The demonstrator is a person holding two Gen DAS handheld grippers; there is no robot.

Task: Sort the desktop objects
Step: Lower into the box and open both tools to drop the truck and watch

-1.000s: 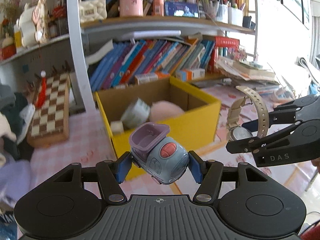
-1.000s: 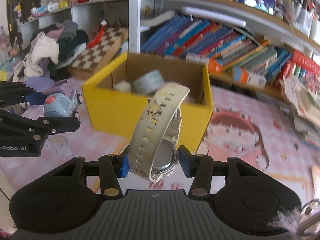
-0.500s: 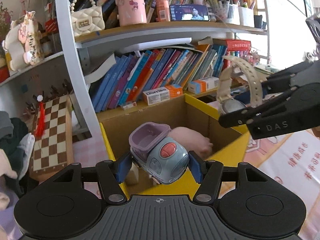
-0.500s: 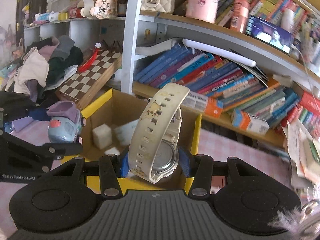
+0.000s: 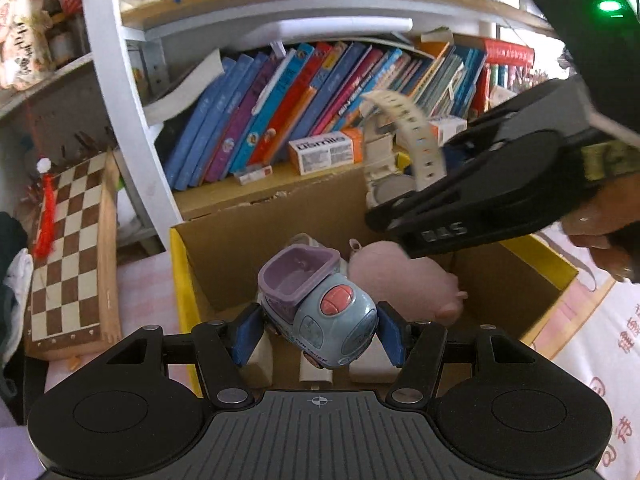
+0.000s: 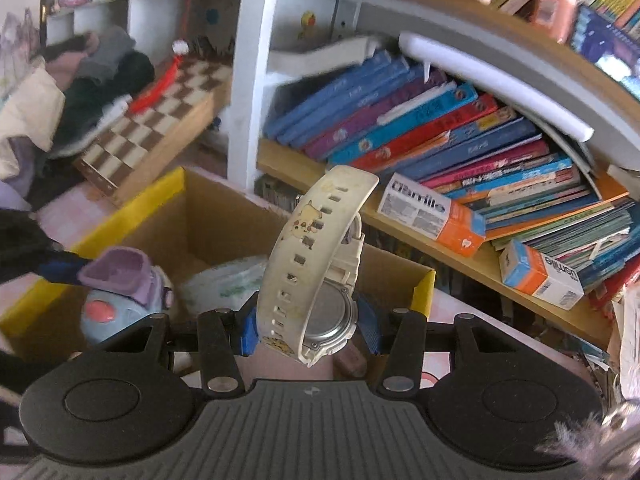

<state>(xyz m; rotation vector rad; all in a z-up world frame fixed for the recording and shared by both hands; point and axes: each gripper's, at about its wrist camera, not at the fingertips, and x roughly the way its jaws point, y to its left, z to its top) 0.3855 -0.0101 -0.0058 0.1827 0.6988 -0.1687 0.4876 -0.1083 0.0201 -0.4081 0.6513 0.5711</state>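
My left gripper (image 5: pixel 318 330) is shut on a blue and purple toy car (image 5: pixel 316 304) and holds it over the open yellow cardboard box (image 5: pixel 180 280). My right gripper (image 6: pixel 308 330) is shut on a cream wristwatch (image 6: pixel 316 264) with an upright strap, also above the box (image 6: pixel 132 208). The watch (image 5: pixel 404 156) and the right gripper show at the upper right of the left wrist view. The toy car (image 6: pixel 120 296) shows at the left of the right wrist view. Inside the box lie a pink plush (image 5: pixel 404 280), white blocks (image 5: pixel 260 356) and a wrapped pack (image 6: pixel 224 284).
A bookshelf full of leaning books (image 5: pixel 300 104) stands right behind the box, with small orange and white cartons (image 6: pixel 432 216) on its lower board. A chessboard (image 5: pixel 68 248) leans at the left beside a white post (image 5: pixel 120 92). Clothes (image 6: pixel 80 76) are piled far left.
Both grippers have moved forward and down over the box, from in front of it to above its inside. The toy car and the watch stay held.
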